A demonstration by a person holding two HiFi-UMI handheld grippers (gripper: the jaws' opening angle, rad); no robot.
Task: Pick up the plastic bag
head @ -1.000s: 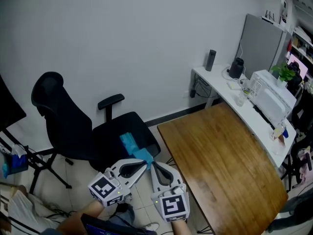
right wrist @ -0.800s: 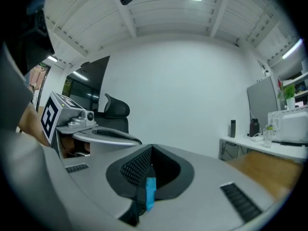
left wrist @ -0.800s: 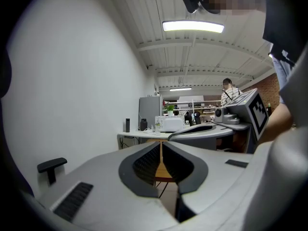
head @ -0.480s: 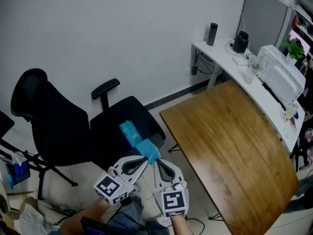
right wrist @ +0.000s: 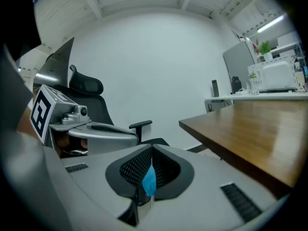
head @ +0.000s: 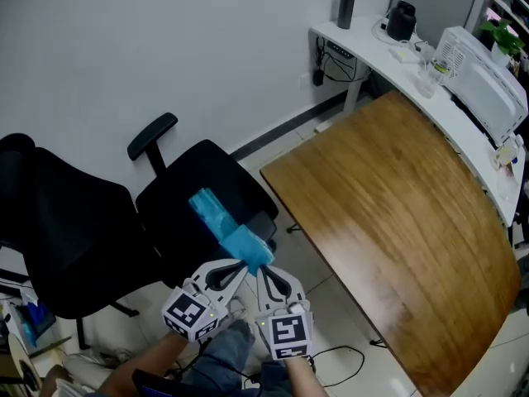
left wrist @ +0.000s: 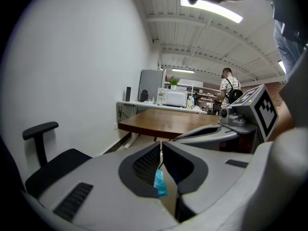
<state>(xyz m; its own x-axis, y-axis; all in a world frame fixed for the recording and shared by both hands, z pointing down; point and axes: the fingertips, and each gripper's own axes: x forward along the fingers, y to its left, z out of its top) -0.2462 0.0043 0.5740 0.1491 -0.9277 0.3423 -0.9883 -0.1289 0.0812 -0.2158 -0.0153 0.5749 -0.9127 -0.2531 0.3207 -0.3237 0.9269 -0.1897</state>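
Observation:
The plastic bag (head: 225,225) is a light blue strip, hanging in the air over the black chair seat (head: 187,200). Its near end is bunched where both grippers meet. My left gripper (head: 241,265) is shut on that end; a blue scrap (left wrist: 160,183) shows between its pads. My right gripper (head: 259,270) sits right beside it, tips almost touching the left's. Its jaws are opening a little, and the pads still pinch a blue fold of the plastic bag (right wrist: 149,178). The bag's far end points away toward the chair's backrest.
A black office chair with an armrest (head: 152,130) stands left of a wooden table (head: 397,205). Behind it runs a white desk (head: 376,44) with a dark bottle (head: 346,7), a white machine (head: 483,69) and a plant. A person (left wrist: 228,86) stands far off.
The head view has swung down and to the right, so chair and table sit differently in frame. Both grippers stay together on the bag, now slightly lower in the frame.

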